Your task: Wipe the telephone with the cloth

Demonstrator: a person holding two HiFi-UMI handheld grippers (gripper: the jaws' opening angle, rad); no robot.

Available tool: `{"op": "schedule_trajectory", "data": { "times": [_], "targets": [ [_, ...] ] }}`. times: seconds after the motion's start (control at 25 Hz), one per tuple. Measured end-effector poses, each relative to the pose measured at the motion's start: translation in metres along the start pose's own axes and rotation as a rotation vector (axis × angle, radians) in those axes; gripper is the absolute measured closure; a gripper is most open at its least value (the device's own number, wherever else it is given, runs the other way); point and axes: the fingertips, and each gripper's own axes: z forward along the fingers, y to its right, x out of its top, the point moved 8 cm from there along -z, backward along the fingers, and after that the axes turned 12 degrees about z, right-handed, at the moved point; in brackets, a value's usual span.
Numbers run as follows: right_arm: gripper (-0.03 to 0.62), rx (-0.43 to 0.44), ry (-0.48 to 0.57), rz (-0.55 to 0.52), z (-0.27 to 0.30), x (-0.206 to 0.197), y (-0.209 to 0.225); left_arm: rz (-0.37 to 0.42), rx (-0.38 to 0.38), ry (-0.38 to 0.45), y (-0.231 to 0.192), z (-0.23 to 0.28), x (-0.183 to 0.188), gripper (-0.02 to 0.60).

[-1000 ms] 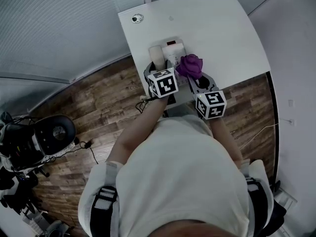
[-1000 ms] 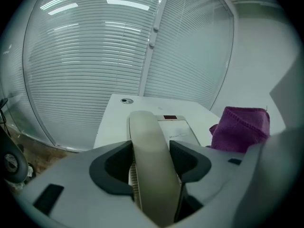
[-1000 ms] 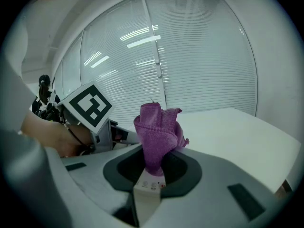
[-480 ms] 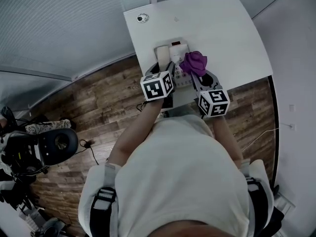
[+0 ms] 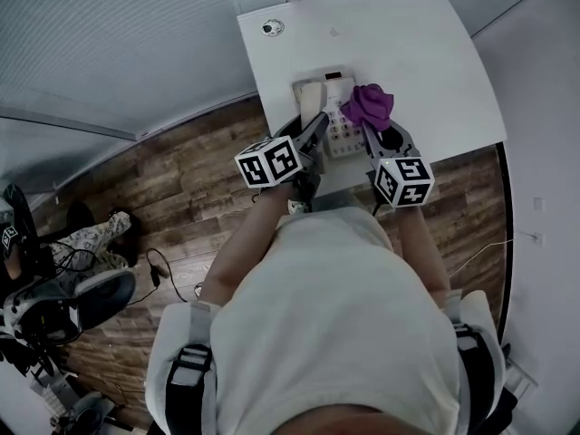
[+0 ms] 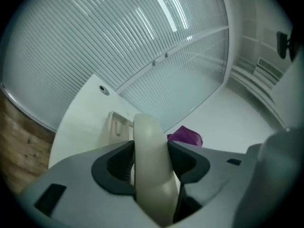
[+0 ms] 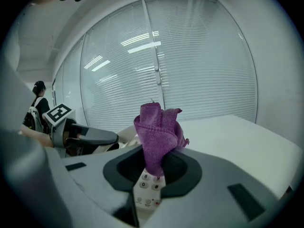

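1. left claw: its jaws have just been closing and now clamp, still set fairly wide, on the sides of the handset. the handset is held up off its cradle. it is a cream, curved bar of smooth hard plastic. it is likely light and stiff but a bit slippery, so gripping across its narrow middle looks like the sound choice.
2. telephone: it sits near the desk's front edge, between the two claws. it has a pale, boxy plastic base with rows of small raised keys. it is rigid and probably light enough to skid under a push, so wiping calls for gentle pressure.
3. cloth: it is purple and nappy, bunched upward in soft folds. limp and light, it should mould itself over the keys.
4. right claw: it is pinched almost closed on the cloth's lower end and hovers just above the keypad.
5. desk: it is white, smooth and flat, with a rounded corner.
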Motion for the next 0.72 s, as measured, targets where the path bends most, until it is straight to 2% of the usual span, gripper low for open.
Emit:
{"op": "schedule_trajectory", "data": {
  "times": [0.24,0.4,0.52,0.72],
  "targets": [
    [0.503,0.024,0.031,0.007,0.009,0.016,-0.005,-0.150,-0.255,0.102,-0.001,-0.007,-0.001,0.354],
    [0.503,0.042,0.060,0.034,0.012,0.024,-0.007,-0.251,-0.355,0.138,0.000,-0.011,-0.005,0.354],
    [0.503,0.084,0.080,0.065,0.015,0.032,-0.011,-0.381,-0.426,0.164,0.003,-0.013,-0.010,0.356],
    [0.503,0.156,0.116,0.113,0.022,0.047,-0.023,-0.428,-0.526,0.204,0.006,-0.012,-0.005,0.356]
  ]
}}
